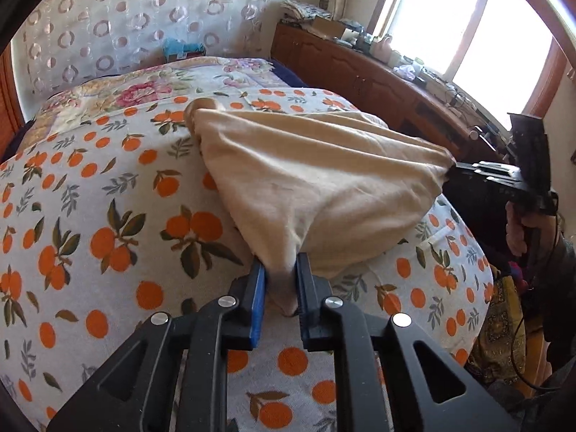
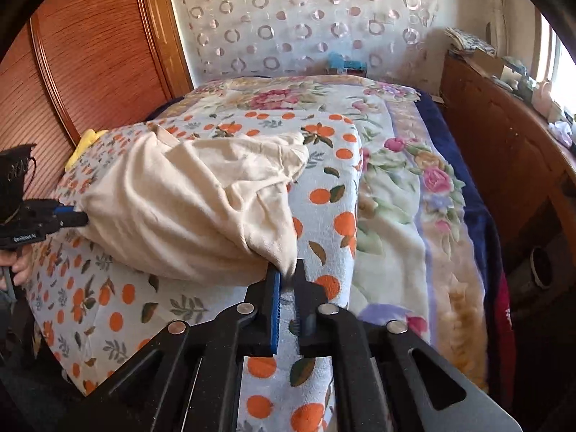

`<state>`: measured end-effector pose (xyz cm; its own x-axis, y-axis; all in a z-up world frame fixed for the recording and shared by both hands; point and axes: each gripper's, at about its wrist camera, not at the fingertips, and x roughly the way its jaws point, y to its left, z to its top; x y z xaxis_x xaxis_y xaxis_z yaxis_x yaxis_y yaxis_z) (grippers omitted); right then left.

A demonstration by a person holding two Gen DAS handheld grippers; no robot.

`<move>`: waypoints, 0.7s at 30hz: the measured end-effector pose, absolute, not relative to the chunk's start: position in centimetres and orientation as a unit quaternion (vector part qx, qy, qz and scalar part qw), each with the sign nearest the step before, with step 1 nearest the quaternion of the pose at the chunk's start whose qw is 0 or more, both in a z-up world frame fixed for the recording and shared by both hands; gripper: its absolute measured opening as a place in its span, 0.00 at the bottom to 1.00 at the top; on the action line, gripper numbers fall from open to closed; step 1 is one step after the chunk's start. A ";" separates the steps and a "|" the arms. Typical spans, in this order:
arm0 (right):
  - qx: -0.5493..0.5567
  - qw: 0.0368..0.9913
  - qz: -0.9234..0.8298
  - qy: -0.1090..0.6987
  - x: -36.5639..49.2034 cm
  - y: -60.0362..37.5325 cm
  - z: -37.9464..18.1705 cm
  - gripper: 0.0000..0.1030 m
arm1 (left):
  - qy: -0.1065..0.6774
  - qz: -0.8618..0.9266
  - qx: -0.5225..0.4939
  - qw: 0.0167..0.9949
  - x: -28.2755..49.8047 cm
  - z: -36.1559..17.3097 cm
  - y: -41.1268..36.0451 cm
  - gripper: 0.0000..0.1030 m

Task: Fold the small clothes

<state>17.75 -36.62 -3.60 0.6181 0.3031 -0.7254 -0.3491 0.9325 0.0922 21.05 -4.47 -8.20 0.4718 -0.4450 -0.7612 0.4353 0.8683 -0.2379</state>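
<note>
Cloth, a cream garment [image 1: 306,180], hangs stretched above the orange-print blanket [image 1: 108,216], its far end resting on that blanket. The left gripper [image 1: 280,270] pinches one near corner of the garment between narrowed jaws, just above the blanket's near part. The right gripper [image 2: 286,273] clamps another corner the same way, over the blanket's right edge beside the floral quilt [image 2: 396,180].
</note>
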 end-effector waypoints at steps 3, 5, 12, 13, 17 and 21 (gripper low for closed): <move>-0.024 0.908 0.178 0.377 17.9 -36.7 -2.3 0.50 | 0.429 -0.250 -0.009 0.868 20.8 -7.2 -3.7 0.51; -0.019 0.912 0.184 0.366 18.5 -36.4 -1.9 0.68 | 0.419 -0.244 -0.017 0.874 21.5 -6.5 -3.2 0.60; 0.005 0.892 0.196 0.408 25.2 -33.6 -5.0 0.68 | 0.439 -0.233 -0.047 0.866 28.0 -7.2 -3.9 0.63; 0.005 0.889 0.198 0.413 25.8 -33.0 -5.4 0.68 | 0.446 -0.235 -0.052 0.862 28.6 -7.6 -4.1 0.63; -0.006 0.875 0.205 0.439 27.3 -31.6 -7.1 0.68 | 0.492 -0.247 -0.067 0.832 31.1 -10.0 -5.1 0.63; -0.013 0.866 0.213 0.452 28.5 -30.3 -7.4 0.68 | 0.484 -0.245 -0.062 0.837 30.9 -10.2 -5.6 0.63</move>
<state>28.53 -30.27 -7.44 0.5002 0.3569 -0.7889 -0.3811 0.9089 0.1695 30.91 -5.56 -10.24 0.4101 -0.4713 -0.7808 0.3507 0.8718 -0.3420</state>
